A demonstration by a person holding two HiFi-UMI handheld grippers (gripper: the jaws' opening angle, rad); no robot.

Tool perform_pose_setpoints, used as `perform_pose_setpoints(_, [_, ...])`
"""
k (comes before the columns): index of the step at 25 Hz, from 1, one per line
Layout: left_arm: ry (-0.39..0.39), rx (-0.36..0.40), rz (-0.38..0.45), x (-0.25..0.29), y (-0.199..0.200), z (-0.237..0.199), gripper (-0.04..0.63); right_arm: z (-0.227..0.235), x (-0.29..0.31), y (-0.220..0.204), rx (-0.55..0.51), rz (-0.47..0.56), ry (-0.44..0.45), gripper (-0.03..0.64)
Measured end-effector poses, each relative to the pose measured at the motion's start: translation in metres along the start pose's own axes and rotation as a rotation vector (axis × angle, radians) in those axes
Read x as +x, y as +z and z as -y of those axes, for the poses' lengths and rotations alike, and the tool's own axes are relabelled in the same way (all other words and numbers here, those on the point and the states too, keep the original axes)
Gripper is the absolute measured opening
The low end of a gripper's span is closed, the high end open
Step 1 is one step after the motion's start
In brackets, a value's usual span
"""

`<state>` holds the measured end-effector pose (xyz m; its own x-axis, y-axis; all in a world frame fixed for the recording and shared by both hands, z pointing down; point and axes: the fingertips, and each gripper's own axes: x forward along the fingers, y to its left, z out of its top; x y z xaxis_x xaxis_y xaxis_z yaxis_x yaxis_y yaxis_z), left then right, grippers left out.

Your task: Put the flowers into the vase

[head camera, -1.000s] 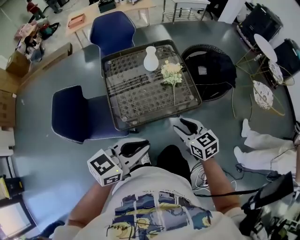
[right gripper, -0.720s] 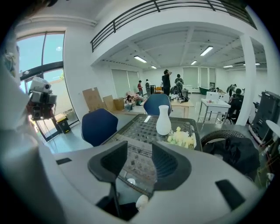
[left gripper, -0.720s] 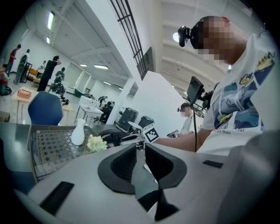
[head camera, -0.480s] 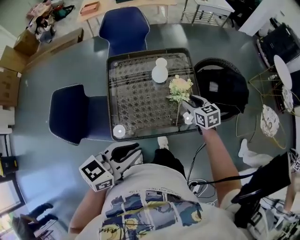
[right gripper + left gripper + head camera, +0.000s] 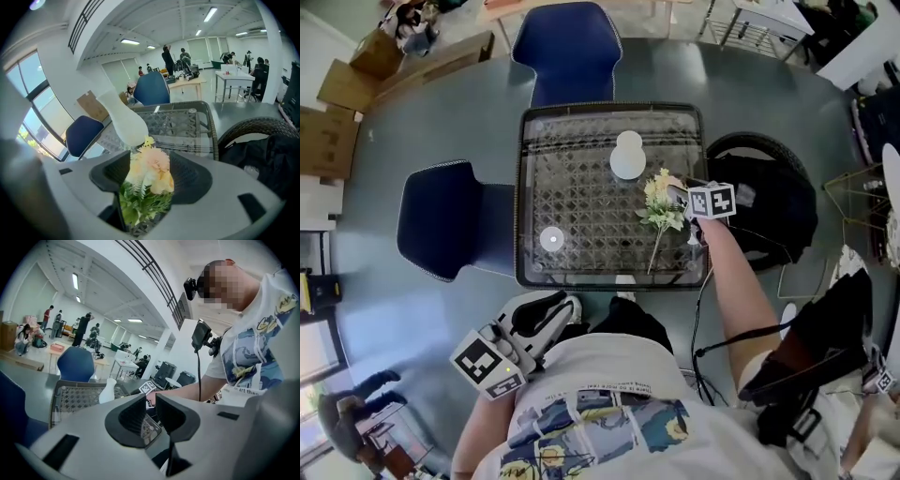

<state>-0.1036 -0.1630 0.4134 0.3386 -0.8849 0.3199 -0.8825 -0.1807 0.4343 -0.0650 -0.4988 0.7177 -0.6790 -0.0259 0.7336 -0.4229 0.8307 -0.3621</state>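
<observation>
A white vase [image 5: 627,156] stands upright at the far middle of the glass-topped wicker table [image 5: 521,216]. A bunch of pale yellow and pink flowers [image 5: 661,202] with a green stem lies on the table just right of it. My right gripper [image 5: 678,197] reaches over the table's right side. Its jaws have just been opening and stand wide, with the flower heads [image 5: 147,176] between them and not pinched. The vase [image 5: 123,123] rises right behind the blooms. My left gripper [image 5: 558,305] hangs low by the person's waist, jaws close together and empty; the vase [image 5: 107,391] is far off.
Two blue chairs [image 5: 445,230] [image 5: 572,47] stand at the table's left and far sides. A black bag on a round wicker seat [image 5: 769,202] is close on the right. Cardboard boxes [image 5: 337,141] lie far left. A bright round spot [image 5: 550,238] shows on the glass.
My right gripper has swung from near the person's body out over the table and down onto the flowers. The left gripper has drifted left and back beside the waist.
</observation>
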Motion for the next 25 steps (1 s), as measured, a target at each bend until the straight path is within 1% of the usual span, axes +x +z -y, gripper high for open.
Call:
perform_pose_setpoints(5, [0.056,-0.036,0.008,0.003,0.001,-0.007,0.046,0.009,0.03,-0.006,0.072,-0.083,0.063,0.241])
perform_pose_setpoints(7, [0.074,-0.046,0.009,-0.001,0.002,-0.009,0.046,0.006,0.032,-0.005,0.08,-0.098,0.07,0.239])
perform_pose_setpoints(8, [0.082,-0.048,0.011,-0.005,0.003,-0.011,0.046,0.002,0.032,-0.003,0.071,-0.097,0.066,0.223])
perform_pose_setpoints(9, [0.087,-0.049,0.015,-0.007,0.004,-0.013,0.046,0.001,0.031,-0.002,0.056,-0.09,0.059,0.145])
perform_pose_setpoints(10, [0.09,-0.051,0.02,-0.007,0.003,-0.014,0.046,0.001,0.03,-0.002,0.04,-0.082,0.05,0.087])
perform_pose_setpoints(13, [0.087,-0.05,0.029,-0.002,-0.002,-0.015,0.046,0.001,0.023,0.0,-0.017,-0.057,0.038,0.057])
perform_pose_setpoints(15, [0.077,-0.042,0.031,-0.001,-0.001,-0.015,0.046,-0.005,0.011,0.006,-0.051,-0.028,0.032,0.049])
perform_pose_setpoints(18, [0.05,-0.03,0.04,0.0,0.001,-0.014,0.046,-0.016,-0.02,0.027,-0.104,0.036,0.014,0.044])
perform_pose_setpoints(21, [0.02,-0.014,0.046,0.002,-0.001,-0.013,0.046,-0.027,-0.059,0.057,-0.201,0.114,-0.05,0.043])
perform_pose_setpoints(25, [-0.022,0.006,0.062,-0.01,0.001,-0.007,0.046,-0.063,-0.122,0.107,-0.324,0.24,-0.119,0.041])
